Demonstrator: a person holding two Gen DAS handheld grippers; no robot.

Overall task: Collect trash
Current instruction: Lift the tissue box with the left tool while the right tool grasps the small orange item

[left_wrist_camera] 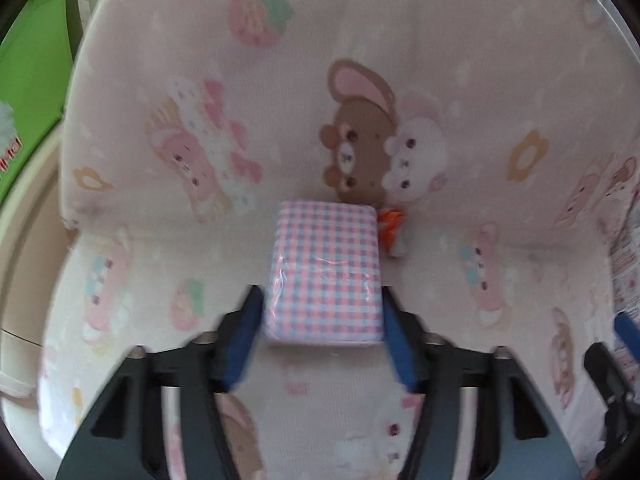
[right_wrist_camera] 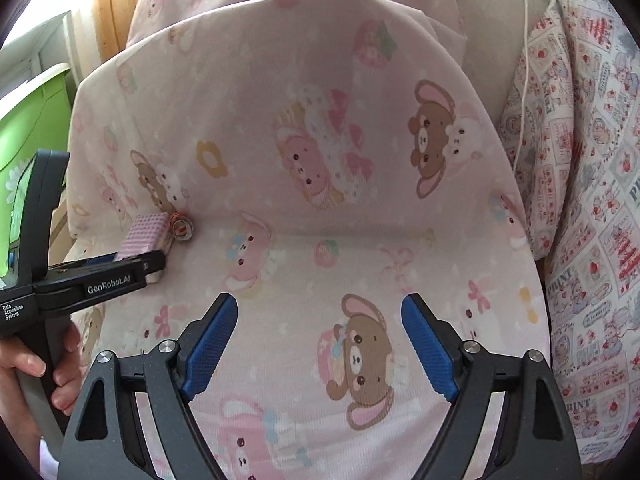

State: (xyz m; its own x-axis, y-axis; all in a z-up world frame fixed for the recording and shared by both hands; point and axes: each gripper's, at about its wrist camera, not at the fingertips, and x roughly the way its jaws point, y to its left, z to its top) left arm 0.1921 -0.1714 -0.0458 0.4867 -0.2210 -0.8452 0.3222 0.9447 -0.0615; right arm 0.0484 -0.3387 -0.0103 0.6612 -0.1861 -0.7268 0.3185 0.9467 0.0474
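Two blue left fingers point(left_wrist_camera: 240, 344) are flanking the near end of a checked tissue pack point(left_wrist_camera: 324, 276), seemingly touching its sides, while the right gripper point(right_wrist_camera: 319, 344) is hanging wide apart and empty. Lying on the bed point(left_wrist_camera: 460, 300) against the pillow point(left_wrist_camera: 400, 40), beside a small orange wrapper point(left_wrist_camera: 391, 227), the pack is looking light, soft and film-slick, so a mid-side pinch suits; "GenRobot.AI" is showing on the left gripper point(right_wrist_camera: 136, 262).

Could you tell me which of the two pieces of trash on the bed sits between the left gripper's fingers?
The pink checked packet; the small orange wrapper lies beyond it, outside the left gripper.
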